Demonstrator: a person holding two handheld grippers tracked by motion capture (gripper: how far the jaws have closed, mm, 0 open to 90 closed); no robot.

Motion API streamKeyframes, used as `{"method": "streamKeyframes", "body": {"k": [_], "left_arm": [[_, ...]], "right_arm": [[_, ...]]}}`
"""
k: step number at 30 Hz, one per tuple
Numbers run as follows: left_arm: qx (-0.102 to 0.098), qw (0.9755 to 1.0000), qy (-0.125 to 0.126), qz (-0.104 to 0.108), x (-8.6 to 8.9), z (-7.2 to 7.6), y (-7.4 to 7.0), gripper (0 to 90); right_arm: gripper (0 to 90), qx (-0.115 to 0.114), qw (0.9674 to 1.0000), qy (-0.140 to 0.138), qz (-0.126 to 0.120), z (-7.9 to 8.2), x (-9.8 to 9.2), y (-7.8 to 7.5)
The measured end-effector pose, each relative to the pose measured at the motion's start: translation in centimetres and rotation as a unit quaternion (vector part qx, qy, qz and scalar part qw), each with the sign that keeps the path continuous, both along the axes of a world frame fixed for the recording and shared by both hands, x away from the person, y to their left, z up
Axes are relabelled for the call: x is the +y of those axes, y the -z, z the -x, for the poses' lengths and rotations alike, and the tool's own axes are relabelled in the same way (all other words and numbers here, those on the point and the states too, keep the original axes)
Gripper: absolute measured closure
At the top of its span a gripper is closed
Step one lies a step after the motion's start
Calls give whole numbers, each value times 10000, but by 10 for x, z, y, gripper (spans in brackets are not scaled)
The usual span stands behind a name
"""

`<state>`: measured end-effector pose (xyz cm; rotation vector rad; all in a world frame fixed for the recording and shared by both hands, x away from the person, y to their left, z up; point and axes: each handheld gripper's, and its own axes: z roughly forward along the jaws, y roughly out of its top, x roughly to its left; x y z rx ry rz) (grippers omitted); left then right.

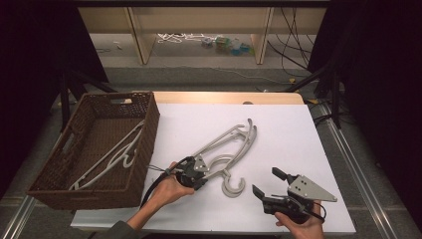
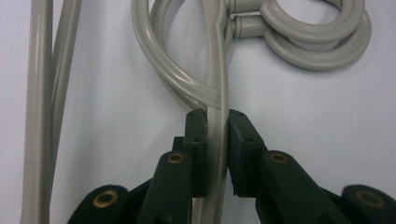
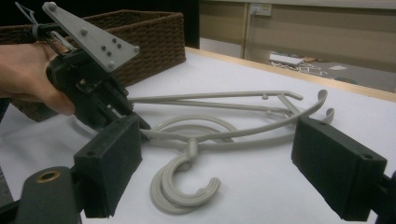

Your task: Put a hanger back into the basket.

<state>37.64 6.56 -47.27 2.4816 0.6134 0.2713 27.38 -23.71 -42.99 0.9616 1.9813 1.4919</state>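
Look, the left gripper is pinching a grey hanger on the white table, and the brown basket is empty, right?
Not quite. The left gripper does pinch a grey hanger on the white table, but the brown basket isn't empty: the high view shows white hangers lying inside it.

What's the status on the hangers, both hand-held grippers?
Left hand-held gripper shut on the grey hangers on the table. Right hand-held gripper open, holding nothing, beside the hooks. Basket at left already holds white hangers. Nothing in the way.
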Motion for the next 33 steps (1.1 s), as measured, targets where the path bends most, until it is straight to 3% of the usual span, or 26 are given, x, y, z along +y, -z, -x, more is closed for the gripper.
{"method": "streamKeyframes", "body": {"k": [2,5,6,9,10,11,12,15,16,17,21,22,23,24,27,33], "left_arm": [[-66,9999,-31,78,-1,1,0,799],[20,9998,-30,204,0,1,-3,800],[39,9999,67,147,2,0,-6,801],[29,9991,-20,423,1,2,-10,806],[26,9993,110,348,3,1,-13,808],[25,9986,27,522,2,2,-14,810],[16,9990,151,416,4,1,-17,811],[40,9968,-35,796,5,2,-19,813],[32,9975,115,692,9,0,-22,813],[76,9954,-48,950,8,1,-22,814],[197,9919,-167,1240,16,-2,-30,815],[250,9885,-313,1459,16,-1,-30,815],[244,9886,-268,1460,19,-3,-32,815],[260,9859,-422,1596,19,-3,-33,815],[348,9806,-509,1861,24,-6,-36,816],[428,9748,-607,2102,31,-6,-41,816]], "right_arm": [[170,-2,10000,-2,2,0,0,0],[170,-13,9999,-19,-105,-1,1,1],[170,-18,9999,-25,-98,-1,1,1],[170,-25,9999,-17,-106,-1,1,1],[170,-10,9999,-17,-107,-1,1,1],[170,-9,10000,-17,-98,-1,1,1],[170,-9,10000,-19,-96,-1,1,1],[170,-4,10000,-9,-90,-1,1,1],[170,15,10000,-27,-66,0,0,1],[170,14,10000,-25,-80,0,0,0],[170,1,10000,-3,-20,0,-2,0],[170,-3,10000,4,-18,-1,-2,0],[170,0,10000,2,-20,-1,-2,0],[170,12,10000,6,-31,-1,-2,1],[170,-22,9999,11,-118,-1,-2,1],[170,-4,10000,4,2,0,-2,0]]}}
